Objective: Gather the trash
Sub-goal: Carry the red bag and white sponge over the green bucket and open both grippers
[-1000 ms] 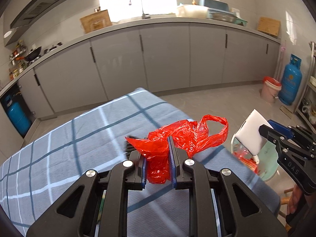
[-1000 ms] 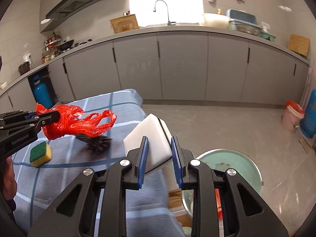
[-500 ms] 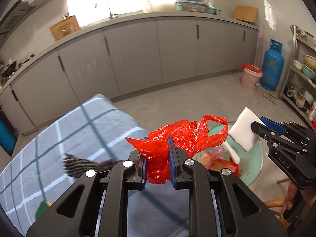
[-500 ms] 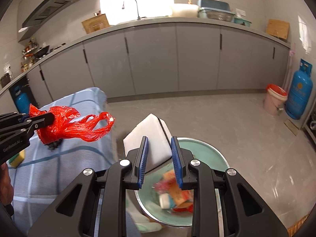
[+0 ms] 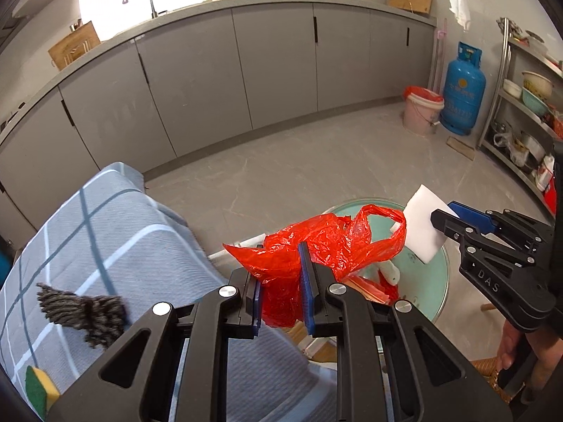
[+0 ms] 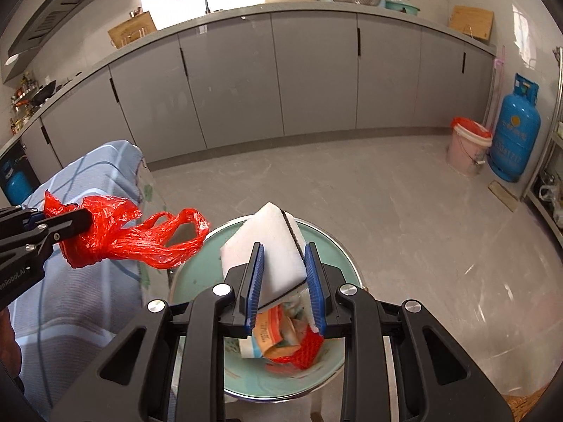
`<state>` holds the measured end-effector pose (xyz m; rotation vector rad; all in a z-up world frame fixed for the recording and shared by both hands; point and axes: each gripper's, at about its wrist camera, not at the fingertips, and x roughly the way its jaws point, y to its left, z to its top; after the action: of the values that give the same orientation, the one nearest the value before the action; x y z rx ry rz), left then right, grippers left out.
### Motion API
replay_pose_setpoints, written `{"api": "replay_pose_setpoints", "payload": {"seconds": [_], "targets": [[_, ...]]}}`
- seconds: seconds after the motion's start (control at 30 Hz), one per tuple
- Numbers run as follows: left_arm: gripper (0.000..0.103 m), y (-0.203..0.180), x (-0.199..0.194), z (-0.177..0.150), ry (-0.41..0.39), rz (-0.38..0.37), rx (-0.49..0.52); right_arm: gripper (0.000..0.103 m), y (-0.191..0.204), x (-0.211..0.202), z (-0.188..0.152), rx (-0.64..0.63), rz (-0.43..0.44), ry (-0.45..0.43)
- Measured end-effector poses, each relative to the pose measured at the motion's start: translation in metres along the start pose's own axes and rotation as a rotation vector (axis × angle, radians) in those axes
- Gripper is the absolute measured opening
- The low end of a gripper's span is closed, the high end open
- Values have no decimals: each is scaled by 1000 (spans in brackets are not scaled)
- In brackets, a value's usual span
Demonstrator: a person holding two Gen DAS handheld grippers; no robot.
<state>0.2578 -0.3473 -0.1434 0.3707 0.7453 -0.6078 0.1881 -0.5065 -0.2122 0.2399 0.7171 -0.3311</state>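
Both tongs are loaded. My left gripper (image 5: 281, 283) has its blue pads clamped on a crumpled red plastic bag (image 5: 316, 246), and from the right wrist camera I see that same left gripper (image 6: 75, 219) coming in from the left edge, with the bag (image 6: 133, 237) trailing its loop handle out toward the basin. My right gripper (image 6: 284, 281) is pinched on a white foam block (image 6: 271, 242), a dark seam running down its right face; the block sticks up and away from the pads, tilted. From the left wrist camera, the right gripper (image 5: 445, 216) reaches in from the right, with the white block (image 5: 420, 230) at its tip and a person's hand (image 5: 520, 348) wrapped round its handle at the lower right.

Below both loads sits the pale green basin (image 6: 327, 369), already carrying trash: a printed carton (image 6: 267, 334), something in red mesh (image 6: 306, 350), other bits too blurred for me to name. The foam block hangs over the basin's far half; the red bag's handle reaches just over its left rim.

To the left is the blue checked tablecloth (image 5: 105, 246), with a dark woolly clump (image 5: 84, 311) lying on it and a yellow-and-green sponge (image 5: 40, 390) at the near left corner. Far right, a blue gas cylinder (image 6: 515, 130) stands beside a pink bucket (image 6: 468, 147) against grey cabinets (image 6: 316, 77).
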Motion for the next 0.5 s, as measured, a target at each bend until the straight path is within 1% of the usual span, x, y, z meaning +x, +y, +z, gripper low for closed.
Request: {"api": "replay_pose_setpoints", "payload": {"seconds": [0.07, 0.13, 0.2, 0.23, 0.27, 0.33, 0.37, 0.4, 0.43, 0.5], "targets": [[20, -6, 7, 0, 8, -7, 10, 26, -5, 4, -2, 4, -6, 8], [22, -10, 13, 0, 17, -29, 16, 27, -8, 10, -3, 8, -10, 17], [33, -15, 17, 1, 18, -40, 26, 32, -12, 14, -5, 16, -24, 18], [50, -18, 20, 0, 17, -45, 33, 32, -14, 18, -6, 22, -22, 29], [55, -21, 21, 0, 8, -44, 38, 33, -17, 22, -8, 28, -21, 40], [55, -25, 22, -1, 7, -47, 56, 43, -19, 25, -12, 32, -26, 47], [59, -26, 23, -3, 9, -43, 60, 49, -19, 24, -13, 36, -30, 44], [62, -25, 23, -4, 8, -40, 60, 52, -21, 24, -14, 41, -34, 45], [64, -25, 23, -4, 5, -35, 56, 52, -21, 23, -15, 44, -36, 46], [65, -22, 22, -5, 8, -26, 46, 52, -23, 22, -17, 50, -39, 46]]}}
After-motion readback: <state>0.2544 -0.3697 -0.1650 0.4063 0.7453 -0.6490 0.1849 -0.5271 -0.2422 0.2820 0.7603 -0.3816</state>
